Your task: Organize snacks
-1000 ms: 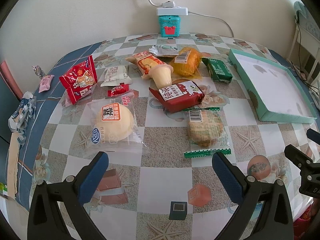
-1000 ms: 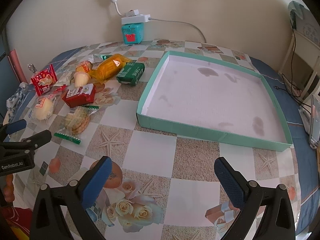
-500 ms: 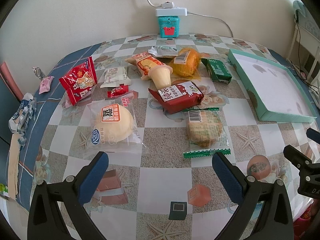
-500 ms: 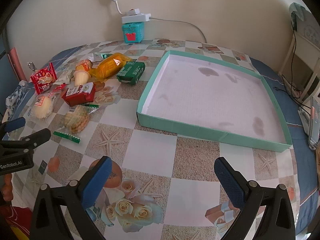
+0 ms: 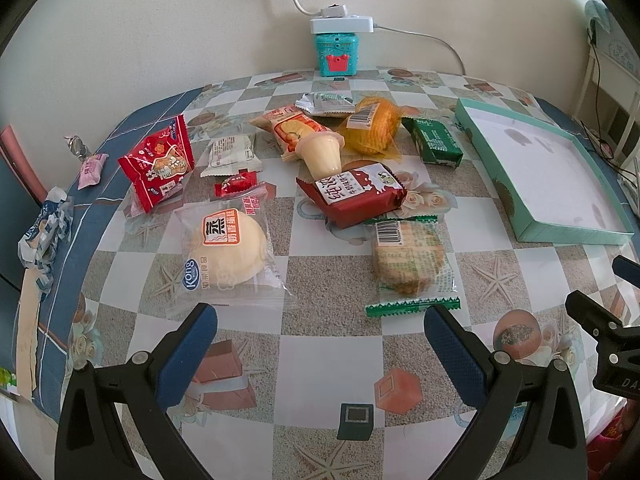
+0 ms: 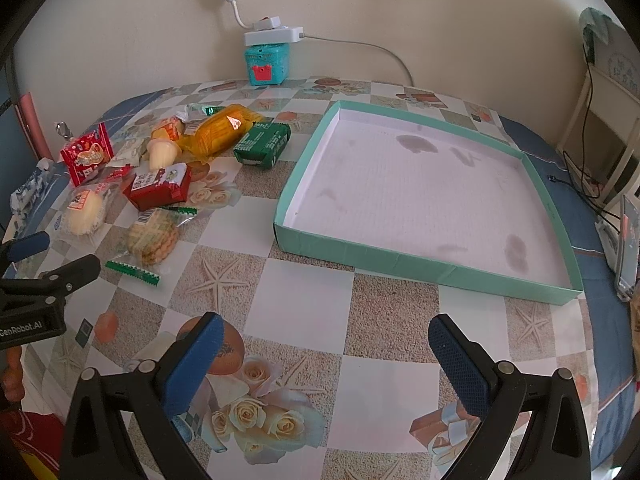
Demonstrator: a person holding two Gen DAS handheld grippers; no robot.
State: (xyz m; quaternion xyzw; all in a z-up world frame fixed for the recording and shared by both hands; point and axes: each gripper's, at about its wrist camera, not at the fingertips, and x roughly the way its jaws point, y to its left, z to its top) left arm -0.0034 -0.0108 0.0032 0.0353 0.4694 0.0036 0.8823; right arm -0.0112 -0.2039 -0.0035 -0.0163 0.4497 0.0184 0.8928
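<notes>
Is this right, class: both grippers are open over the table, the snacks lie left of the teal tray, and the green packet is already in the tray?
Not quite. The green packet lies on the table just outside the teal tray, which holds nothing, as the right wrist view shows. The rest stands: left gripper and right gripper are open.

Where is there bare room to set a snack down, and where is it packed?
The teal tray holds nothing, so its whole floor is free. Bare tablecloth also runs between the tray's near wall and the right gripper. It is crowded left of the tray, from the green packet to the bun.
</notes>
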